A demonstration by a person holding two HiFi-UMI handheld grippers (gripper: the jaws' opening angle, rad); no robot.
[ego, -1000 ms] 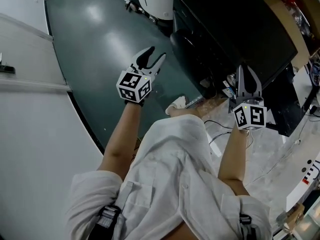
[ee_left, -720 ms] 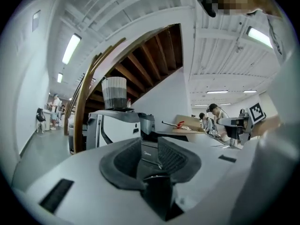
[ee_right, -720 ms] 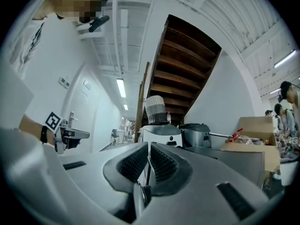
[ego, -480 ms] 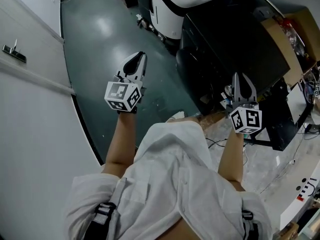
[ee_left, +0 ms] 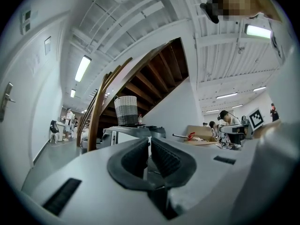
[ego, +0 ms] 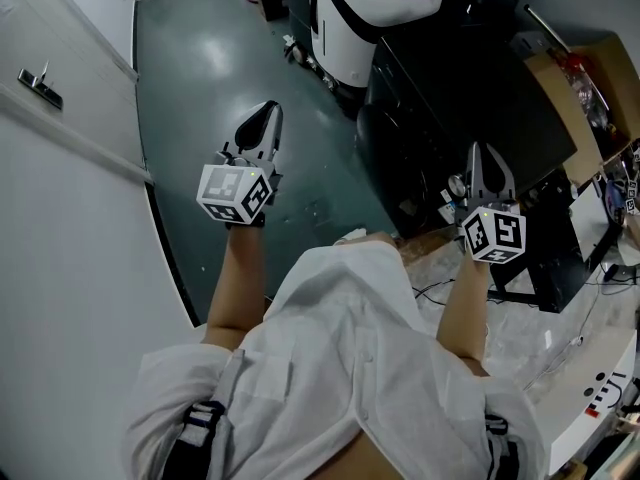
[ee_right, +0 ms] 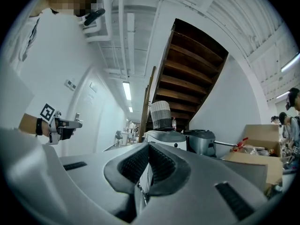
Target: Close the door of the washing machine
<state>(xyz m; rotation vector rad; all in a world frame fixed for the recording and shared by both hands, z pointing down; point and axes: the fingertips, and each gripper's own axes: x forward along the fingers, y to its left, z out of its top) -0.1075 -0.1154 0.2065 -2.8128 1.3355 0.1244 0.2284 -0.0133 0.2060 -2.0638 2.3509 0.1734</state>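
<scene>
The white washing machine [ego: 365,13] stands at the top of the head view, ahead of both grippers; whether its door is open or closed I cannot tell. It also shows beyond the jaws in the left gripper view [ee_left: 123,136] and the right gripper view [ee_right: 161,137], with a striped basket [ee_right: 161,114] on top. My left gripper [ego: 268,110] [ee_left: 149,140] hovers over the dark green floor. Its jaws have just been closing and are shut on nothing. My right gripper [ego: 487,150] [ee_right: 148,145] hangs over the black furniture, shut and empty. Neither touches the machine.
A black cabinet [ego: 470,78] sits right of the machine, with a cardboard box [ego: 585,53] behind it. A white door with a handle [ego: 38,80] lines the left. Cables [ego: 432,286] lie on the floor. A wooden staircase [ee_right: 187,64] rises behind; people [ee_left: 227,121] sit far off.
The left gripper's jaws went from open to shut, and it rose and drifted left. The right gripper rose slightly. More of the washing machine has come into view at the top.
</scene>
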